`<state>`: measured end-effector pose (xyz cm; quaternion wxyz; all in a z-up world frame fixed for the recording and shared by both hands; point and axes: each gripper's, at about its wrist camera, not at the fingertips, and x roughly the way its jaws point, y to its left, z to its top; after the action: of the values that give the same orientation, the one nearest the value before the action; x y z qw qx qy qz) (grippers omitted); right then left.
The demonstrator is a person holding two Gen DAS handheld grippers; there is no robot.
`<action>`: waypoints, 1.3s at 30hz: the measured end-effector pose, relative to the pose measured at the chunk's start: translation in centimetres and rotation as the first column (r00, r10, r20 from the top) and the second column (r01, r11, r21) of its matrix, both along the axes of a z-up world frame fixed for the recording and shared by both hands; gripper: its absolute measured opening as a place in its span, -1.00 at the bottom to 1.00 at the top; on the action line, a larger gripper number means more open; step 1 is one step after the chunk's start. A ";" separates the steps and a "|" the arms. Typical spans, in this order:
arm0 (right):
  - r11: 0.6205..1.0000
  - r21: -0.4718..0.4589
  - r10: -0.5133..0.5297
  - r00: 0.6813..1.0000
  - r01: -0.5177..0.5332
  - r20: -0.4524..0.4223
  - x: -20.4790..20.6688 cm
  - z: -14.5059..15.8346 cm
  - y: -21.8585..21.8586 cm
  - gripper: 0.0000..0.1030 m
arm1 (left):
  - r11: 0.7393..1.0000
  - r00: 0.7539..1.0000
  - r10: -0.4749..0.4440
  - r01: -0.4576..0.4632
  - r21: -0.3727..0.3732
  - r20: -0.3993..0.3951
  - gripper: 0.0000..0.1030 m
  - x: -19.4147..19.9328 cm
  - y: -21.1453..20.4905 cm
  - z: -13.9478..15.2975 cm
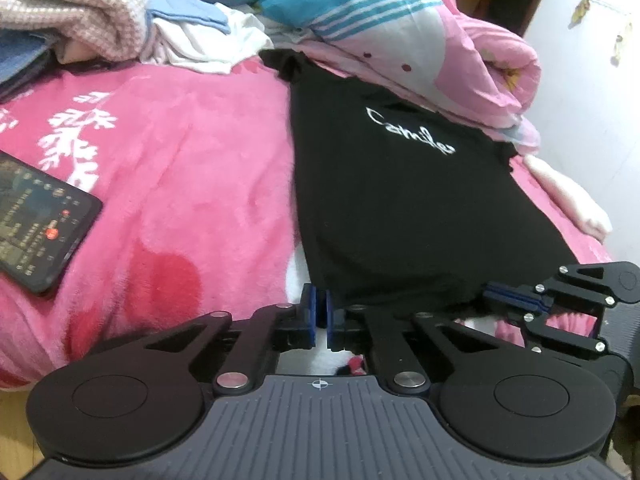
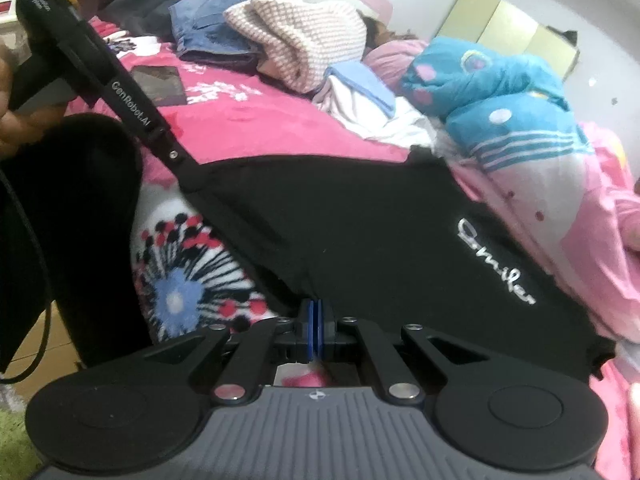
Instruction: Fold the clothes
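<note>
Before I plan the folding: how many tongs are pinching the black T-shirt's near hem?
2: the left tongs grip its left corner, the right tongs grip the black T-shirt further right along the hem.

White cursive lettering, roughly "Camila", runs across the black T-shirt [image 1: 400, 184] ahead of the hand-held gripper [image 1: 320, 312]. "GenRobot.AI" is printed on the other hand-held gripper's arm [image 2: 132, 104], upper left.

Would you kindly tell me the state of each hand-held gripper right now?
Left hand-held gripper: shut on the black printed T-shirt's hem corner.
Right hand-held gripper: shut on the same hem.
</note>
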<state>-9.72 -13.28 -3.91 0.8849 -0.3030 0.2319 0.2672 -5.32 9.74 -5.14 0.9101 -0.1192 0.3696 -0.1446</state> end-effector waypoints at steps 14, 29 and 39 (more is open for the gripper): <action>0.908 0.407 0.024 0.955 0.103 -0.296 5.2 5.4 -3.8 -0.83 | 0.995 1.000 0.010 -0.011 -0.095 -0.004 -0.88 0.1 1.8 -1.3; 0.900 0.349 -0.119 0.917 0.261 -0.380 17.2 2.4 0.8 -0.85 | 0.997 0.998 -0.028 0.032 -0.072 0.057 -0.85 -0.3 1.8 -1.7; 0.850 0.414 -0.092 0.866 0.325 -0.491 19.1 0.5 0.7 -0.72 | 0.996 0.998 -0.034 0.038 -0.081 0.047 -0.83 -0.1 1.8 -1.8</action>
<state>9.39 -12.54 -3.44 0.8773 0.0266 0.3898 0.2789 -5.44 11.52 -6.92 0.9100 -0.1462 0.3445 -0.1788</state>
